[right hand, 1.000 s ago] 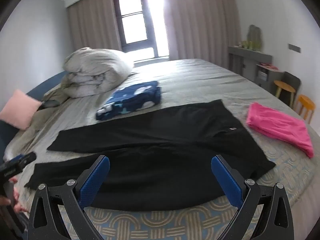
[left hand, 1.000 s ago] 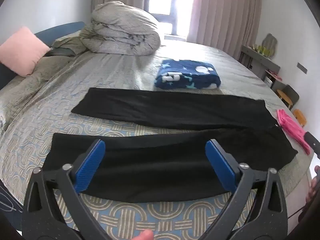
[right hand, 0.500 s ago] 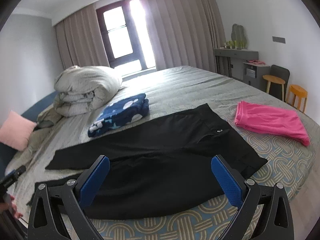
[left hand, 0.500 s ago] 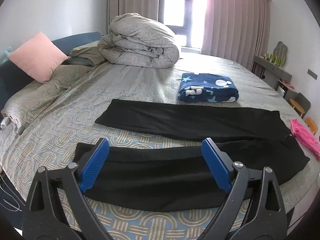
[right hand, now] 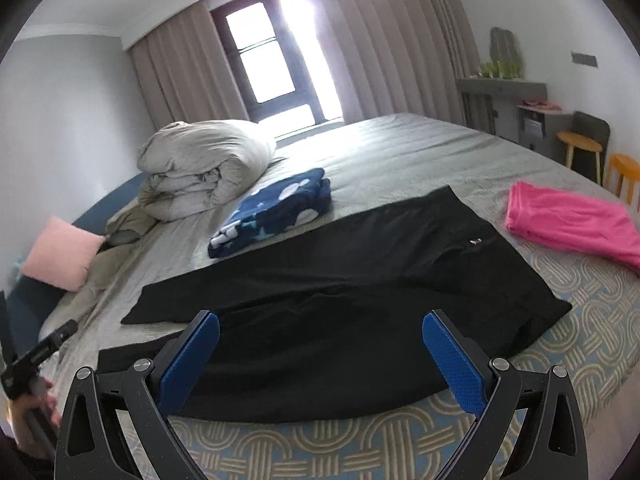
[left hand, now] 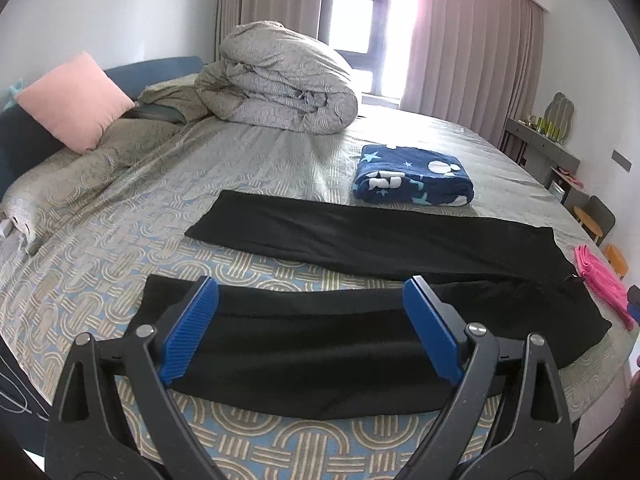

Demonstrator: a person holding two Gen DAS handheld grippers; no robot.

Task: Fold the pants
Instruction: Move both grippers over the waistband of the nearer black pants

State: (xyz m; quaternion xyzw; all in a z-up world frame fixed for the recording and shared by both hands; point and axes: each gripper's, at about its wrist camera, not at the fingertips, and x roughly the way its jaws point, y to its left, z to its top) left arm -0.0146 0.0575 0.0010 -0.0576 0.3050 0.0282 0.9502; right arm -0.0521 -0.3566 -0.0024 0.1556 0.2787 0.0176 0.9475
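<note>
The black pants (left hand: 360, 280) lie flat on the bed (left hand: 120, 248), near its front edge. The 2 legs are spread apart in a V shape — they join at the waist on the right side and open up toward the left. The cloth looks smooth, with only small wrinkles. A tiny shiny mark (right hand: 474, 242) shows near the waist.

The left gripper (left hand: 310, 328) hangs above the near pant leg. Its 2 blue fingers (left hand: 190, 330) are spread wide and hold nothing. The right gripper (right hand: 320, 364) hangs above the pants too, closer to the waist end. Its blue fingers (right hand: 454, 364) are also spread wide and hold nothing.

Just behind the far leg sits a folded blue blanket (left hand: 414, 180) with white stars and dots. A pink cloth (right hand: 572, 220) lies on the bed past the waist, close to it but not touching. A big rolled-up grey quilt (left hand: 284, 80) sits far back on the bed, and a pink pillow (left hand: 74, 98) leans by the headboard.

In the right wrist view, a hand (right hand: 34, 412) at the left edge holds the other gripper's handle.
</note>
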